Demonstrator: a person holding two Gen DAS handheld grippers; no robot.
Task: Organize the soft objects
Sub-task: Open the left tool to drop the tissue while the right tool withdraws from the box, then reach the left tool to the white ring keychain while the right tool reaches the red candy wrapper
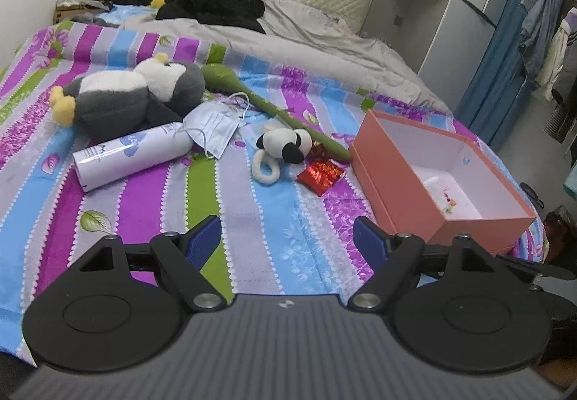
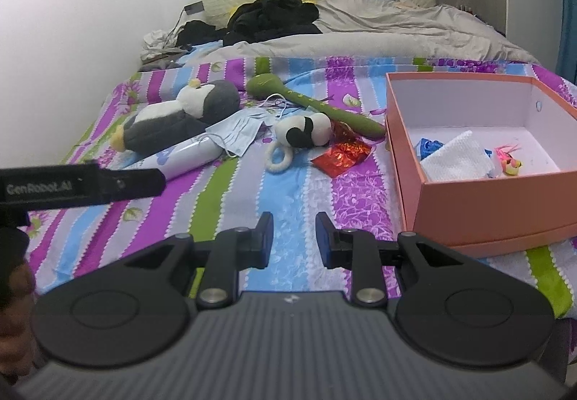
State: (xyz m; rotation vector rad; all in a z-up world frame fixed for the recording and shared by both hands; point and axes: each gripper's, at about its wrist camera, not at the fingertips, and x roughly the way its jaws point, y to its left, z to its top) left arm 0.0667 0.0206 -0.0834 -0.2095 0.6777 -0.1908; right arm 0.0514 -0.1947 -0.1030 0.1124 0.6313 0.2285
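1. Striped bed [image 1: 274,220] fills both views; your left tongs [image 1: 286,238] and right tongs [image 2: 294,238] hover apart, empty.
2. Penguin plush [image 1: 133,93] lies upper left; orange box [image 2: 479,216] sits right.

Ahead of me: bed [image 1: 252,212].
Left: penguin plush [image 1: 133,95], tube [image 1: 130,155] before it.
Right: box [image 1: 404,183], my cloth [image 2: 458,158] inside.

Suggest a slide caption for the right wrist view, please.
Open right tool hovers over the striped bedspread, facing plush toys beside an orange box already holding small items.
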